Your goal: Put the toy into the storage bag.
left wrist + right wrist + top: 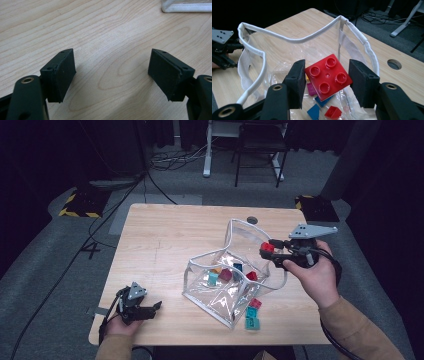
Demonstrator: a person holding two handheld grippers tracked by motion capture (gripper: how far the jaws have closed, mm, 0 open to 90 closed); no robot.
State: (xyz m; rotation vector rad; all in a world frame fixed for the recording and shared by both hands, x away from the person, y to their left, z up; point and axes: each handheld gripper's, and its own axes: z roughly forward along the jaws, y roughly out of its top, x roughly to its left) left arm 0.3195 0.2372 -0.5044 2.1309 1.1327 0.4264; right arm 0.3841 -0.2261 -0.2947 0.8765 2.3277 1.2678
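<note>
High view: the right tool (268, 251), held in the person's right hand (312, 272), hangs over the right rim of a clear soft plastic bag with white piping (230, 285), which stands open on the light wooden surface (160, 245). A red square studded plastic brick (267, 247) sits between its jaws. Several small bricks in teal, magenta and red lie inside the bag. A magenta brick (255, 303) and two teal bricks (251, 317) lie on the surface just beside the bag's near corner. The left tool (150, 310) rests at the near left edge of the surface, well apart from the bag.

Left gripper view: the left tool (111, 75) has its jaws spread wide, with bare wood between them. A corner of the bag's white piping (186, 8) shows at top right.

Right gripper view: the right tool (325, 82) holds the red brick (328, 76), four studs up and tilted, with the jaws about half open and pressed against its sides, above the bag's open mouth. Blue, magenta and red bricks lie below inside the bag (294, 38).
</note>
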